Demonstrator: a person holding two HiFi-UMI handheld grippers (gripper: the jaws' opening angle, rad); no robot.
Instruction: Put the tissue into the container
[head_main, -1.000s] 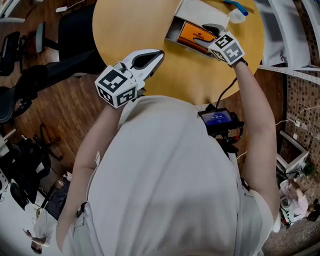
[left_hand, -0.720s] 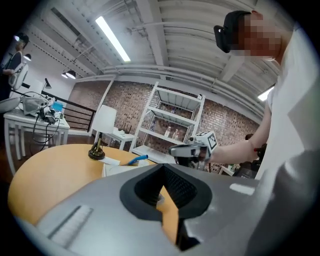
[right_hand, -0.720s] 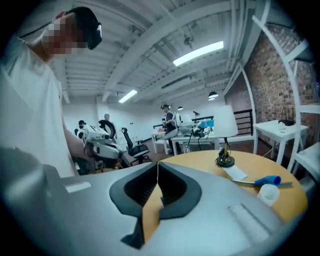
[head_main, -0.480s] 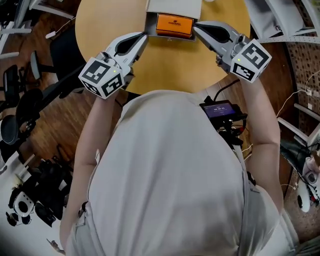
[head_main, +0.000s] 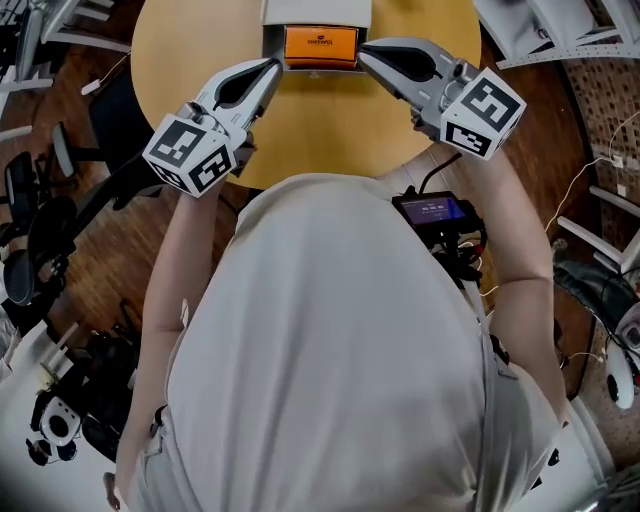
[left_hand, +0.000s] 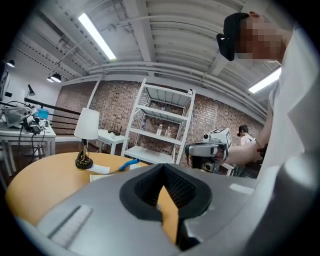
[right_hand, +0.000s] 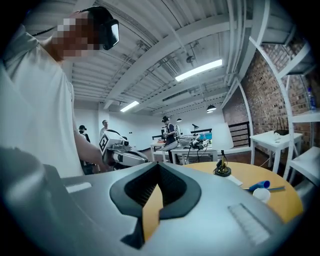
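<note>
Left forearm bent in toward the midline over the round table (head_main: 330, 125). Left gripper (head_main: 272, 66) angled up-right, marker cube nearest the body. Jaws closed, nothing between them. The tip is just beside the near-left corner of the container (head_main: 271, 44); contact can't be judged.

Orange tissue pack (head_main: 320, 44) lies inside the container, between the two gripper tips. The container's far part is cut off by the top edge.

Right gripper (head_main: 365, 50) mirrors the left, angled up-left. Jaws closed and empty, tip just beside the container's near-right corner. Right forearm also bent inward.

The person's torso hides the near table rim. Neither gripper view shows the container; each gripper's own body blocks it.
</note>
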